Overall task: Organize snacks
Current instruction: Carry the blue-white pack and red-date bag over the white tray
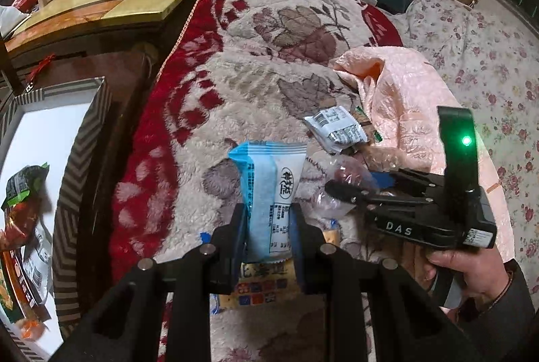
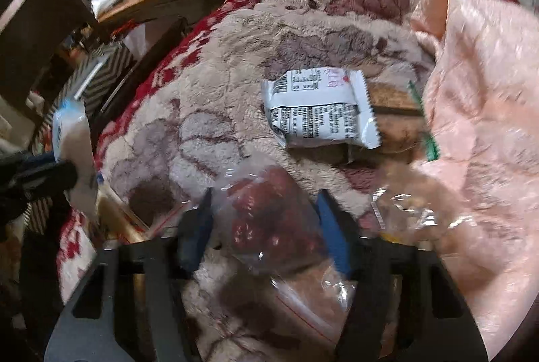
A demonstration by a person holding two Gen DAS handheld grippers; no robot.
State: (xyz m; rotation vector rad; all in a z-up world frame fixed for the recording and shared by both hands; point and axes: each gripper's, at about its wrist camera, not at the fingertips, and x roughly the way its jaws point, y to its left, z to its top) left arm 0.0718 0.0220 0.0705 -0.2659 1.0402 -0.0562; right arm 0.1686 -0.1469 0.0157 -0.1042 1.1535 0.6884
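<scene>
Left wrist view: left gripper [image 1: 269, 224] jaws clamped on blue-white snack packet [image 1: 269, 193], upright above blanket [image 1: 269, 59], lifted presumably for carrying to striped box [image 1: 81, 133] off the bed's left edge.

Right wrist view: right gripper [image 2: 266, 224] jaws apart, straddling clear bag of red dates [image 2: 269, 214] on the blanket; white wrapper [image 2: 320, 109] beyond.
</scene>
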